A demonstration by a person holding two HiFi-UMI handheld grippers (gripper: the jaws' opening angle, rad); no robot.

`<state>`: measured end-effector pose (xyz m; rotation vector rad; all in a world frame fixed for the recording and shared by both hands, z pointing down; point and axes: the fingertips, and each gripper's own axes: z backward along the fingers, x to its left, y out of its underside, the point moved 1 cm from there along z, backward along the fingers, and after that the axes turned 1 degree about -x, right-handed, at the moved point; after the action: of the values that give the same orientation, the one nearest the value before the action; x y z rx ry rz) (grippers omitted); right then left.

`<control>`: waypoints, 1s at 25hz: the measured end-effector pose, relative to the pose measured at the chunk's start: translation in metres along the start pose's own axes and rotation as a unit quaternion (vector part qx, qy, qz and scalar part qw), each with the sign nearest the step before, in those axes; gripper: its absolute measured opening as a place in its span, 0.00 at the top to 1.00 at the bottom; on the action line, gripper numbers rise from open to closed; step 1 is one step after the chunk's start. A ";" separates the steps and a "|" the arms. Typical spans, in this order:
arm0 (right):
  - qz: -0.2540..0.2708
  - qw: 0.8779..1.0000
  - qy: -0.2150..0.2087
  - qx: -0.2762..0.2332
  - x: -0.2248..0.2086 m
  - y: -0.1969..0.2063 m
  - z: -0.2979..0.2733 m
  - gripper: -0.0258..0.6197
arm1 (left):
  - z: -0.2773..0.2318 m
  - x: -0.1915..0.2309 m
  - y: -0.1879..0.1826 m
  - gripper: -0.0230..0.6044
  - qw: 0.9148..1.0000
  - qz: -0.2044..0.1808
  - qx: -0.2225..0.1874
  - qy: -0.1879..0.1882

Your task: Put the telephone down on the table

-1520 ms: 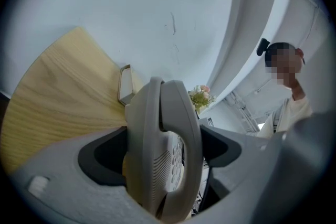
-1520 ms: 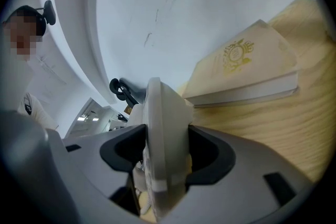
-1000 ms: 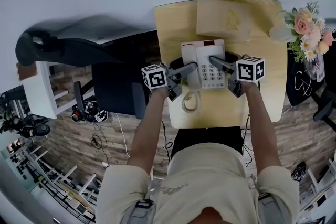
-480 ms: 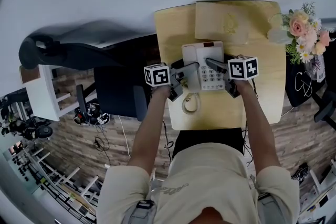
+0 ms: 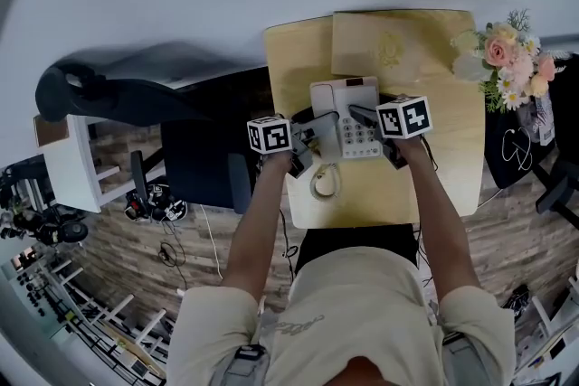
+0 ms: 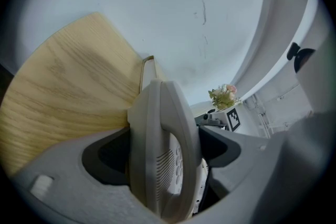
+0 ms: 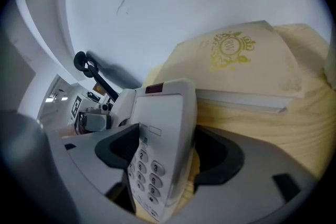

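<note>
**Telephone on the table, one grip released**

The white push-button telephone base (image 7: 163,113) lies on the pale wooden table (image 5: 452,158), about mid-table and just on the near side of a tan hardcover book with a gold crest (image 5: 398,45). The right gripper (image 7: 168,155) straddles the base. Its jaws have just been opening and stand released, with bare wood showing between the base and one pad. The left gripper (image 6: 163,149) is clenched on the white handset (image 6: 157,113), which stands on edge between its pads at the telephone's left side. A coiled white cord (image 5: 326,181) rests near of the telephone. A bunch of pink and white flowers (image 5: 507,59) stands at the far right corner.
</note>
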<state>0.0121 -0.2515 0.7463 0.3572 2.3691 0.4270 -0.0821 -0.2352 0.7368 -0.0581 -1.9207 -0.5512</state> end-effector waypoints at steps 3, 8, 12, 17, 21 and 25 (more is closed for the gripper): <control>-0.001 1.000 -0.002 0.001 0.001 -0.001 0.001 0.47 | 0.000 -0.002 -0.001 0.30 1.000 0.003 0.001 0.002; -0.002 1.000 0.001 0.009 -0.001 -0.002 0.002 0.47 | -0.001 -0.003 -0.001 0.30 1.000 0.006 0.000 0.007; -0.002 1.000 0.002 0.008 0.000 -0.001 0.011 0.47 | 0.000 0.002 0.001 0.30 1.000 0.000 -0.002 -0.002; -0.002 1.000 -0.010 -0.011 0.009 -0.001 0.035 0.47 | 0.004 -0.006 -0.006 0.30 0.999 0.013 -0.032 0.007; 0.005 1.000 -0.013 -0.022 0.014 0.003 0.053 0.47 | 0.012 -0.010 -0.010 0.30 0.999 0.013 -0.041 0.006; 0.007 0.999 -0.024 -0.026 0.020 0.013 0.070 0.48 | 0.027 -0.021 -0.013 0.30 0.998 0.010 -0.065 0.002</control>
<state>0.0464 -0.2178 0.6904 0.3569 2.3060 0.4818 -0.1011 -0.2314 0.7055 -0.1601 -1.8761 -0.6609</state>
